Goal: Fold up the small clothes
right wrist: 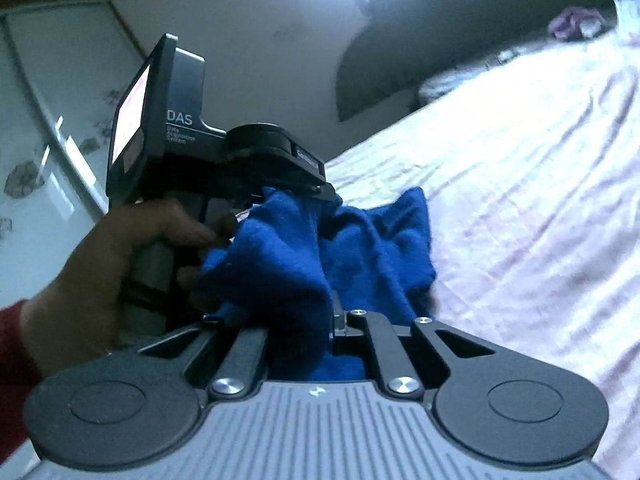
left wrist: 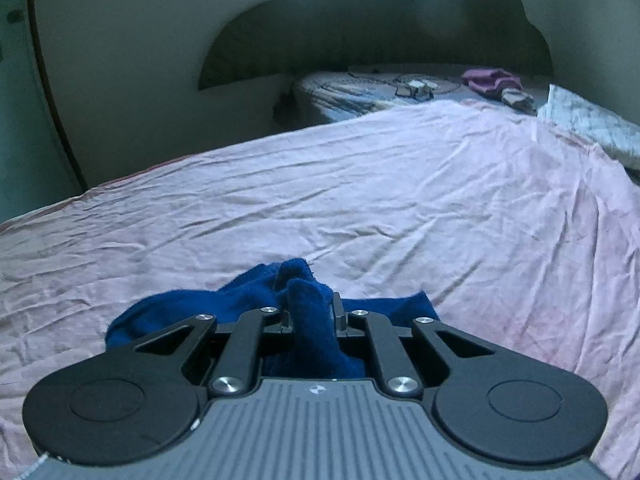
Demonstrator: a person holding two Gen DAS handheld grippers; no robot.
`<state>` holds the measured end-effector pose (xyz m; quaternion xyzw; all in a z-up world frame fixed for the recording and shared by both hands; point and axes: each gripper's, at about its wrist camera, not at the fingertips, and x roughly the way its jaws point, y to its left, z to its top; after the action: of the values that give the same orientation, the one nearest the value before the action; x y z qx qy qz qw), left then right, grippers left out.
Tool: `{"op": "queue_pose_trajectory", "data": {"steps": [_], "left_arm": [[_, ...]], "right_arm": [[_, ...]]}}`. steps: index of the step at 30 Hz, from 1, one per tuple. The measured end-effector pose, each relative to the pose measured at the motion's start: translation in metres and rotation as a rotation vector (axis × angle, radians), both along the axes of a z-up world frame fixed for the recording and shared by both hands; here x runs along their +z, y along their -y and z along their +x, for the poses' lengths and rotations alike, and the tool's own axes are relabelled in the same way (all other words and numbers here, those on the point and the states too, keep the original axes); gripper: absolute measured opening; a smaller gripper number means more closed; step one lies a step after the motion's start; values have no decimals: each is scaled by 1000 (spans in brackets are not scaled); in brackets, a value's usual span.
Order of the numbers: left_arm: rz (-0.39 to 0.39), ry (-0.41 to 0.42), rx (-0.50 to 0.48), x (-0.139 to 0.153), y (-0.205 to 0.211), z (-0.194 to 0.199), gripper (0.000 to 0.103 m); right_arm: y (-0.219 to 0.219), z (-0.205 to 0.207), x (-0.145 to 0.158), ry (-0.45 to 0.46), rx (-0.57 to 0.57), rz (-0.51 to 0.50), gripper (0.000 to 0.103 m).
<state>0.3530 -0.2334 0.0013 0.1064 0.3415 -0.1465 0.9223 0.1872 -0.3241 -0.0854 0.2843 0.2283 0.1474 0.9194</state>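
Note:
A small dark blue cloth (left wrist: 304,300) is bunched between the fingers of my left gripper (left wrist: 310,316), which is shut on it just above the pink bedsheet (left wrist: 360,200). In the right wrist view the same blue cloth (right wrist: 332,248) hangs between both grippers. My right gripper (right wrist: 316,324) is shut on its near part, and the left gripper (right wrist: 280,176), held in a hand (right wrist: 100,264), grips its far edge. The cloth is lifted off the sheet and hides the right gripper's left finger.
The wrinkled pink sheet covers a wide bed. A purple garment (left wrist: 488,80) and small items lie on a patterned mattress (left wrist: 360,88) at the far end. A white patterned pillow (left wrist: 592,124) is at the far right. A wardrobe (right wrist: 48,140) stands to the left.

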Motion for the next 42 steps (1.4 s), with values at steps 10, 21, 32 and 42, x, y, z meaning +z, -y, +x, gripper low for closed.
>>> {"op": "queue_pose_trajectory", "data": {"steps": [10, 21, 32, 42], "left_arm": [[62, -9, -59, -17, 21, -1, 33], [168, 200, -127, 5, 40, -26, 94], [136, 182, 94, 2, -72, -77, 99], [91, 140, 132, -30, -114, -128, 101]], "right_arm": [[11, -11, -5, -51, -2, 72, 8], [17, -9, -15, -91, 47, 151, 9], [29, -4, -21, -136, 19, 193, 35], [37, -7, -17, -100, -106, 109, 42]]}}
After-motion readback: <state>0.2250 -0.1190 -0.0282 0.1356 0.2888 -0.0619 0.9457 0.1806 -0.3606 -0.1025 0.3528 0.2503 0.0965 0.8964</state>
